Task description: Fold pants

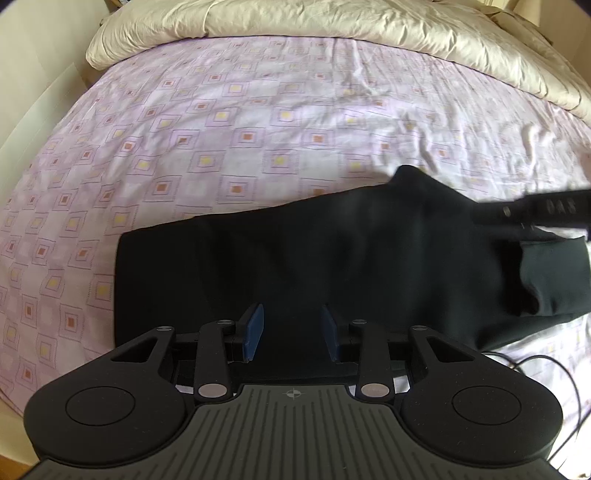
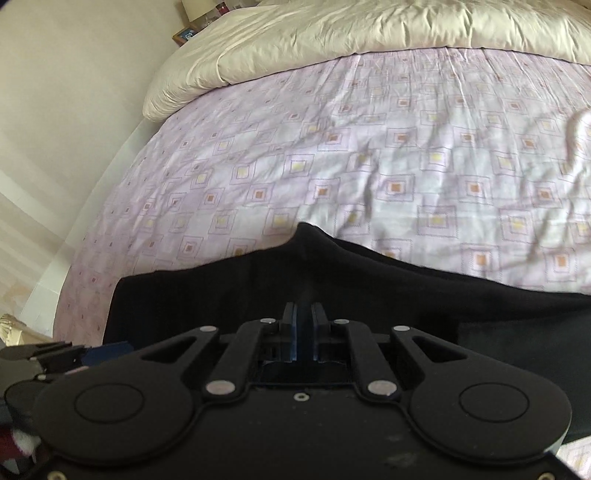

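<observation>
Two tools hovered over the black pants (image 1: 295, 258) near the bed's (image 1: 221, 122) front edge, left tool (image 1: 291, 332) spread and empty, right tool (image 2: 303, 326) pressed together, apparently mid-fold, needing a fresh grip next.

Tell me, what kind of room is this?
Most likely a bedroom. There is a bed with a lilac patterned sheet, a puffy cream duvet bunched at the far end, and black pants lying on the sheet. Small things sit on a stand beside the bed.
</observation>
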Tool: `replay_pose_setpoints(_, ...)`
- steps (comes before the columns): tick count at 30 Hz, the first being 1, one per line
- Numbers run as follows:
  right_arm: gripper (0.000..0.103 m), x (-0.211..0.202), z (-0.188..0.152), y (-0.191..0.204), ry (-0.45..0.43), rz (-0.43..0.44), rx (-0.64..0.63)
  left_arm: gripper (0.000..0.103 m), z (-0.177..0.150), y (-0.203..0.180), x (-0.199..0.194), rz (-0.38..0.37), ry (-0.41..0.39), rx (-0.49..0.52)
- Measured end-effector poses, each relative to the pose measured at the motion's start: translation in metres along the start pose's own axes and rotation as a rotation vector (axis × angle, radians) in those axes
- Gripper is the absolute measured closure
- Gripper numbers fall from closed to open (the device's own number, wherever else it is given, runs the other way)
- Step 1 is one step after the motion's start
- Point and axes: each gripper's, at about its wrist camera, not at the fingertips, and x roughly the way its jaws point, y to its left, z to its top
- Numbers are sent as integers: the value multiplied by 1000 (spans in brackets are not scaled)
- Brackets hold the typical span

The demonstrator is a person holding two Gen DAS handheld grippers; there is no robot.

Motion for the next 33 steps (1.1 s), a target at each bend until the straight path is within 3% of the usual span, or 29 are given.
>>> replay_pose_setpoints(12, 92, 83, 42, 7, 64, -142, 10, 69, 8, 56, 15, -67, 6, -27)
replay_pose_setpoints(23, 94, 121, 55, 1, 173, -180, 9, 66, 11, 87, 14, -161, -29, -70)
replay_pose_setpoints(24, 95, 123, 57, -1, 181, -179, 13, 58, 10, 90, 13, -169, -33, -76)
replay_pose_setpoints(26, 97, 124, 57, -2, 192, -175, 14, 26, 8, 98, 12, -173, -37, -99)
replay_pose_setpoints(28, 98, 126, 59, -3, 196, -174, 6, 21, 7, 106, 12, -160, -41, -124)
replay_pose_setpoints(33, 98, 126, 58, -4, 191, -169, 13, 21, -1, 123, 28, -123, 12, -156)
